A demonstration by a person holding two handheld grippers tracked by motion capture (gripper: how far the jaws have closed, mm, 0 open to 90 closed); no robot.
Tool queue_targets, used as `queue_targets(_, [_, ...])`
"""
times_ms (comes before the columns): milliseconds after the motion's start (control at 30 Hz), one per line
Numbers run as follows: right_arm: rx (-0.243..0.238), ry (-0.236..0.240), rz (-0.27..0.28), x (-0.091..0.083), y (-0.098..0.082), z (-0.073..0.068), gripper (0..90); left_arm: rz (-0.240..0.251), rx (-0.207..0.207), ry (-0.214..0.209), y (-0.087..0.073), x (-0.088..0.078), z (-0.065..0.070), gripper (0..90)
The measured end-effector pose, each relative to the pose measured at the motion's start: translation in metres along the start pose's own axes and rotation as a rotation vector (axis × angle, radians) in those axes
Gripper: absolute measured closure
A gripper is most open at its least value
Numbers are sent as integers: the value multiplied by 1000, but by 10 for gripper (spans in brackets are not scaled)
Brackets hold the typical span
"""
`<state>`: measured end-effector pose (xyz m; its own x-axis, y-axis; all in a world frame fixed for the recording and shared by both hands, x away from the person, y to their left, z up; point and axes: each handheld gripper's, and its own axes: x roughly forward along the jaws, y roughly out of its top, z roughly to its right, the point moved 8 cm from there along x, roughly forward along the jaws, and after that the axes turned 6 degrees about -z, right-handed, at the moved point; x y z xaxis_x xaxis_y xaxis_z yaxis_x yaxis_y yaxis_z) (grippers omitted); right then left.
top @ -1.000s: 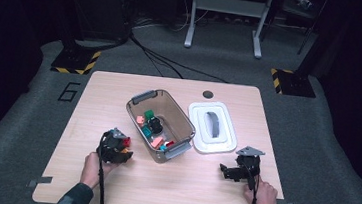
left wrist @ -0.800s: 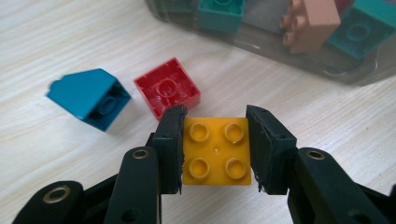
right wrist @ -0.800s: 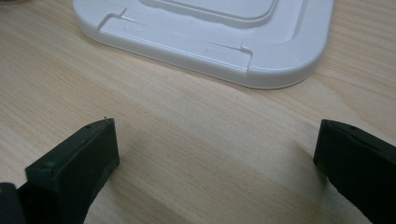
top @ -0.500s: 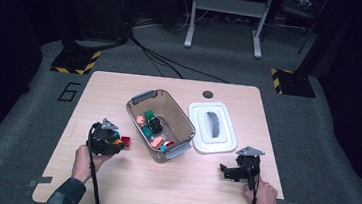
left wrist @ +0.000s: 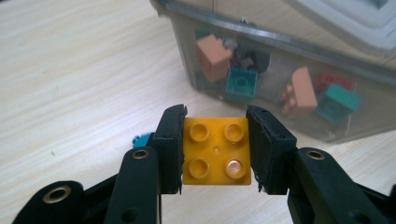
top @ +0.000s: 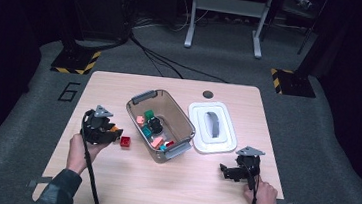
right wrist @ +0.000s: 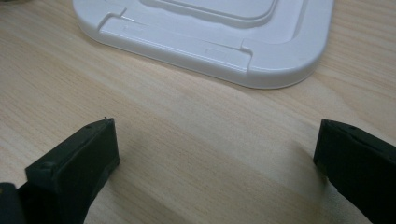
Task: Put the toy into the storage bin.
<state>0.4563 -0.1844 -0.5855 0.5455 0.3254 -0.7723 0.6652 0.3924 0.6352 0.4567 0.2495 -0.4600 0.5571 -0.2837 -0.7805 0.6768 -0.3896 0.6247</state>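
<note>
My left gripper (top: pixel 112 131) hangs over the table's left side, shut on a yellow four-stud brick (left wrist: pixel 215 150). Both jaws press the brick's sides, studs facing the camera. A red brick (top: pixel 125 142) lies on the table just right of that gripper. A clear bin (top: pixel 185 124) with grey handles holds several bricks in salmon, green, red and black. Seen from the left gripper, the bin's wall (left wrist: pixel 280 100) stands just ahead. My right gripper (top: pixel 226 170) rests open near the front right, with bare wood between its jaws.
The bin's white lid (top: pixel 211 128) lies flat to the right of the bin, close ahead of the right gripper (right wrist: pixel 215 149). A small blue piece (left wrist: pixel 141 139) shows on the wood under the left jaws. A round hole (top: pixel 208 94) sits near the table's far edge.
The left gripper has risen and drifted left, away from the bin, carrying the yellow brick. The red brick now lies clear of it. The right gripper has not moved.
</note>
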Motion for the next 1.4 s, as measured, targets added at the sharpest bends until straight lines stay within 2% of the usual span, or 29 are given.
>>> queue_targets(300, [0, 0, 0, 0, 0, 0, 0, 42, 33, 11, 29, -17, 7, 588])
queue_targets(367, [0, 0, 0, 0, 0, 0, 0, 33, 53, 7, 33, -19, 9, 588])
queue_targets(733, [0, 0, 0, 0, 0, 0, 0, 47, 93, -5, 53, -21, 25, 588])
queue_targets(1100, [0, 0, 0, 0, 0, 0, 0, 47, 126, -61, 64, -13, 52, 588])
queue_targets(1400, [0, 0, 0, 0, 0, 0, 0, 29, 155, -115, 66, -3, 78, 588])
